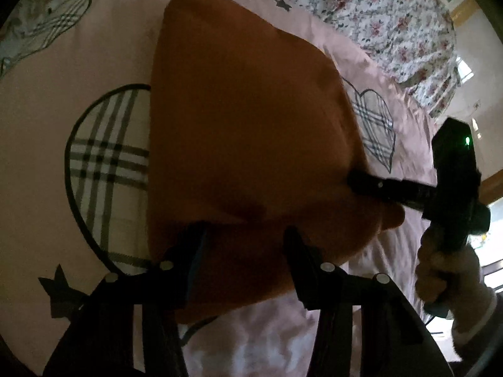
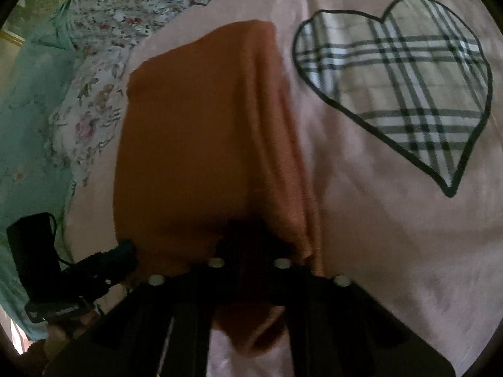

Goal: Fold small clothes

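An orange garment is lifted off the pink bed sheet and hangs stretched toward the far side. My left gripper stands with its fingers spread, the near hem of the garment lying between them. My right gripper comes in from the right and pinches the garment's right edge. In the right wrist view the garment drapes away from my right gripper, whose fingers are closed on its near edge. The left gripper shows at the lower left, at the cloth's left edge.
The sheet has plaid heart prints and black stars. A floral quilt lies bunched at the far side. A teal wall or curtain is to the left. A gloved hand holds the right gripper.
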The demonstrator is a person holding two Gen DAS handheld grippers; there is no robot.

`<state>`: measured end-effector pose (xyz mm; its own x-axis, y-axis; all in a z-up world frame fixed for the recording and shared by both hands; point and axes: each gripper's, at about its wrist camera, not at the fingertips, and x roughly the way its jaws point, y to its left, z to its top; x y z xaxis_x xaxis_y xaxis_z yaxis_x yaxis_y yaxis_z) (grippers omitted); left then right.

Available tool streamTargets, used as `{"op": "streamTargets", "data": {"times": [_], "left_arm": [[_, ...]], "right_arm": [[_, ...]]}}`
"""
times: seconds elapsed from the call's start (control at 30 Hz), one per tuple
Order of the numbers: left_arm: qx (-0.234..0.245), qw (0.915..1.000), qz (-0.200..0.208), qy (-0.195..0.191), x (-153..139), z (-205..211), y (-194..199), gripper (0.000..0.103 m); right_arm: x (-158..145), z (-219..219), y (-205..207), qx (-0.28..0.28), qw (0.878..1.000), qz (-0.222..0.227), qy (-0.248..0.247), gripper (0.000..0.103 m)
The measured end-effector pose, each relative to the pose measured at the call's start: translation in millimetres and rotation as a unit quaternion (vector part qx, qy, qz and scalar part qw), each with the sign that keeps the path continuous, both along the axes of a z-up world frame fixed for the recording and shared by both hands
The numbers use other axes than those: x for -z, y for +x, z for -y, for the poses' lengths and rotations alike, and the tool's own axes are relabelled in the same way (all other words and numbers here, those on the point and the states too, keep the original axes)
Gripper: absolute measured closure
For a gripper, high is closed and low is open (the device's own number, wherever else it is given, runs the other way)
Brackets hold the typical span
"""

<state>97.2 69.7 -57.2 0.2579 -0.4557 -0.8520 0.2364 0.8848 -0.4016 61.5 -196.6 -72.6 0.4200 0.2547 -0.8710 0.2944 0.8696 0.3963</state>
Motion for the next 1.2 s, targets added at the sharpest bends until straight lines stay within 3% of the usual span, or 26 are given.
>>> {"op": "streamTargets", "data": {"times": [0.13,0.27,0.37,0.43,0.5,0.6,0.7,0.9,1.1,1.2], "left_arm": [[0.0,1.0,-0.001,0.002,-7,-3,-5,0.055],[0.004,1.0,-0.001,0.002,-13,-6,-14,0.055],[0.013,0.9999,-0.001,0.008,-10,-4,-22,0.055],[0.016,0.9998,-0.003,0.013,-5,-3,-24,0.055],[0.018,0.9996,0.002,0.019,-3,-2,-24,0.055],[0.024,0.9993,0.006,0.029,-1,2,-26,0.055],[0.028,0.999,0.008,0.034,-4,2,-29,0.055],[0.016,0.9994,0.014,0.029,-23,-9,-34,0.054],[-0.019,0.9989,0.028,0.032,-40,-27,-30,0.053],[-0.04,0.9981,0.028,0.038,-43,-35,-22,0.053]], "right_arm": [[-16,-3,-2,-0.006,1.0,0.0,-0.009,0.099],[-47,-20,-21,-0.047,0.998,0.025,-0.023,0.098],[-40,-24,-36,-0.063,0.997,0.002,-0.046,0.097],[-25,-20,-41,-0.055,0.996,-0.027,-0.069,0.097],[-14,-8,-44,-0.029,0.998,-0.024,-0.042,0.099],[-15,-9,-41,-0.03,0.998,-0.022,-0.054,0.1],[-18,-17,-39,-0.04,0.996,-0.024,-0.071,0.1],[-44,-8,-51,-0.011,0.998,-0.007,-0.059,0.096],[-66,6,-41,0.017,0.997,0.03,-0.066,0.081],[-70,5,-30,0.019,0.997,0.038,-0.066,0.081]]}}
